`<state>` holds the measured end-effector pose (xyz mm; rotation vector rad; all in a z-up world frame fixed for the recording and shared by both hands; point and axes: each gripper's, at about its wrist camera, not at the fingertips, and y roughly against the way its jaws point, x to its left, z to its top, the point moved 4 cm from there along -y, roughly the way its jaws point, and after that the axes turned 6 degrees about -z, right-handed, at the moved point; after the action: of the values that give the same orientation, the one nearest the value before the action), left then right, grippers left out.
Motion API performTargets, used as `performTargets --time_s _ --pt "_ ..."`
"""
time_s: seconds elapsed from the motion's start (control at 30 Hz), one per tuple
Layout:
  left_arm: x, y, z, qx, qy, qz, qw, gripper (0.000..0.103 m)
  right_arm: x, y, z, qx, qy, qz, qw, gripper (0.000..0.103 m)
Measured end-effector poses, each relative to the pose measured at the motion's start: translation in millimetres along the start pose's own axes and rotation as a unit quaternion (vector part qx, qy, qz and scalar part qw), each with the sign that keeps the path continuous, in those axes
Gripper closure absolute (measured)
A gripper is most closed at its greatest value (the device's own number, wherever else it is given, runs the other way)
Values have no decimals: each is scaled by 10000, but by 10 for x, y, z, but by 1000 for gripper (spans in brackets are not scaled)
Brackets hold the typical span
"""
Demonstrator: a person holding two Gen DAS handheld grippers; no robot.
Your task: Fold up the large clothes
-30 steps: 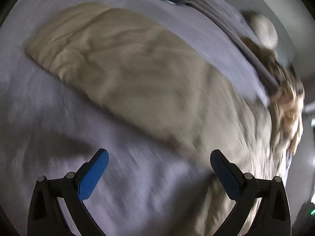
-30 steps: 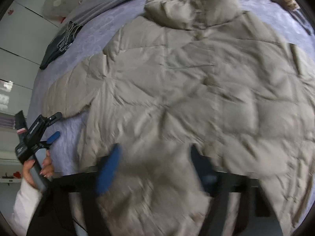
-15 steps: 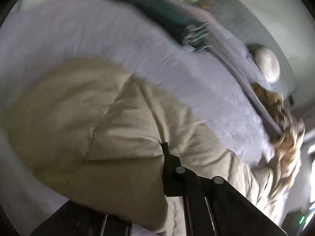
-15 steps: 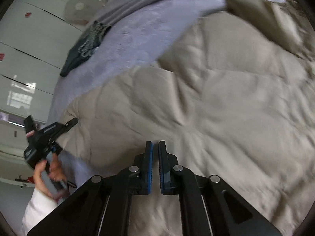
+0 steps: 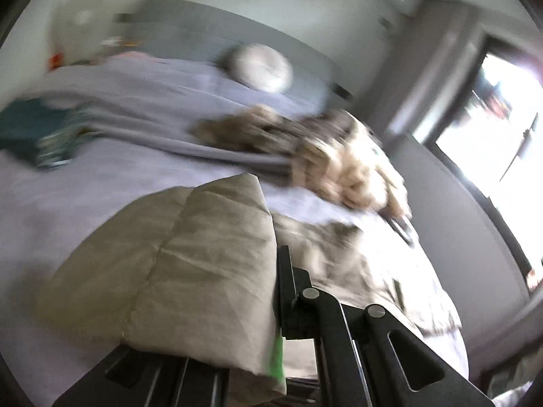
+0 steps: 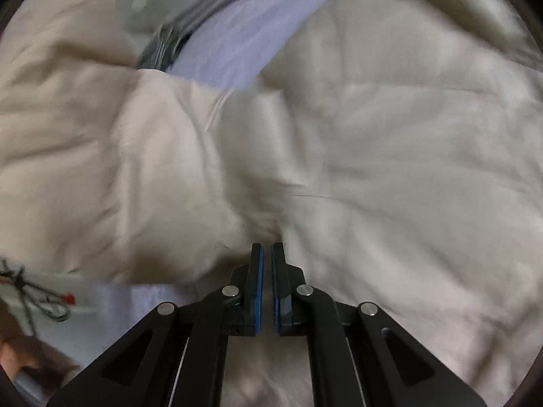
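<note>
A beige padded jacket [image 6: 390, 152] lies spread on the lavender bed sheet [image 6: 258, 30]. My right gripper [image 6: 266, 247] points down at its middle, jaws shut, and the fabric's creases gather at the tips as if a thin fold is pinched. In the left wrist view my left gripper [image 5: 278, 254] is shut on the jacket's sleeve [image 5: 190, 254], which is lifted off the sheet [image 5: 85, 196] and drapes over the left finger. From the right wrist view that raised sleeve [image 6: 101, 169] fills the left side, beside the jacket body.
A teal folded garment [image 5: 23, 132] lies far left on the bed. A grey blanket [image 5: 152, 129], a furry tan garment [image 5: 322, 156] and a round pillow [image 5: 261, 68] sit near the headboard. A bright window [image 5: 492, 118] is on the right. A person's hand [image 6: 20, 356] shows bottom left.
My left gripper went from wide open to shut on the sleeve and lifted it up and across. My right gripper closed and dropped closer to the jacket.
</note>
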<state>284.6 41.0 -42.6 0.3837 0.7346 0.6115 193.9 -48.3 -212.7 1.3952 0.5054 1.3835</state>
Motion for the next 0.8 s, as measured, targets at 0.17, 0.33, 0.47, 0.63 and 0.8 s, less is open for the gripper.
performTargets --time_s 0.17,0.33,0.47,0.63,0.8 --pt "-744 -1039 -505 1085 -696 -316 9912 96 -986 954 -129 -724 -566 -772 9928 99" --pt "-923 -1913 -1281 2229 -1456 524 9625 96 -1703 1431 -282 -885 -976 -1362 9819 97" --pt "-904 -1837 -1426 2215 -1671 867 9568 83 -1935 1534 -380 -822 -1120 -1401 9803 97" --pt "-847 -1260 -1276 1810 -1714 878 9644 13 -2069 1705 -456 -794 -975 -1390 9823 96" --pt "-441 -455 -961 1303 -1070 853 9820 13 -1566 1742 -312 -961 -62 -1423 9851 15"
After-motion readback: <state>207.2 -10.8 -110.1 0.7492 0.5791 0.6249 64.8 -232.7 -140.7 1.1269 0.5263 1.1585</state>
